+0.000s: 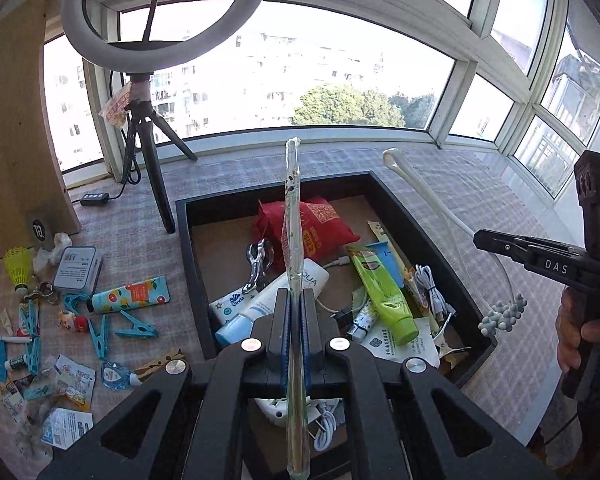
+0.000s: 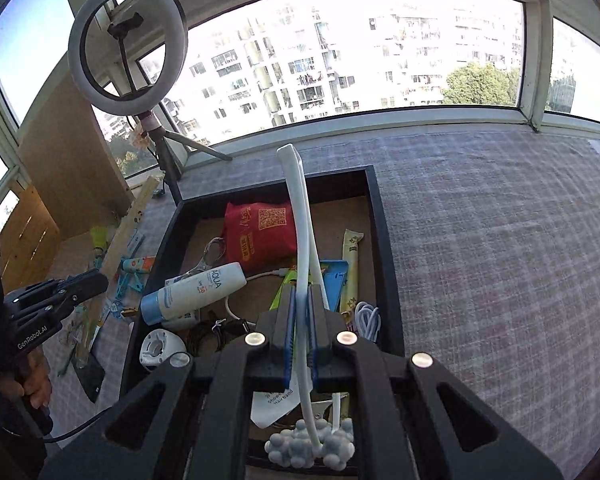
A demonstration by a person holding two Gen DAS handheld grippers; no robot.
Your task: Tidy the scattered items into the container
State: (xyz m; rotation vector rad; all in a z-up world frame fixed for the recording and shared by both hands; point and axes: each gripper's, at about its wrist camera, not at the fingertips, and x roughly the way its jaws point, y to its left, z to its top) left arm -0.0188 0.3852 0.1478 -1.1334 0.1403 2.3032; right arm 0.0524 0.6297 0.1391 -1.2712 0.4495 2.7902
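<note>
Both grippers hover above the tray [image 1: 384,190], left gripper [image 1: 296,312] holding ruler [image 1: 292,220], right gripper [image 2: 300,312] holding massager [image 2: 296,216].

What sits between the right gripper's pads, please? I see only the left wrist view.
Observer: A white headband, running between the right gripper pads, bobbled ends nearest the camera.
Operator: Thank you. Does my left gripper hide anything in the box?
Observer: Yes, a coiled black cable lies in the box near its front wall.
Operator: And how does my ruler look from there?
Observer: It shows its flat, printed face, sloping up and away from the left gripper.
</note>
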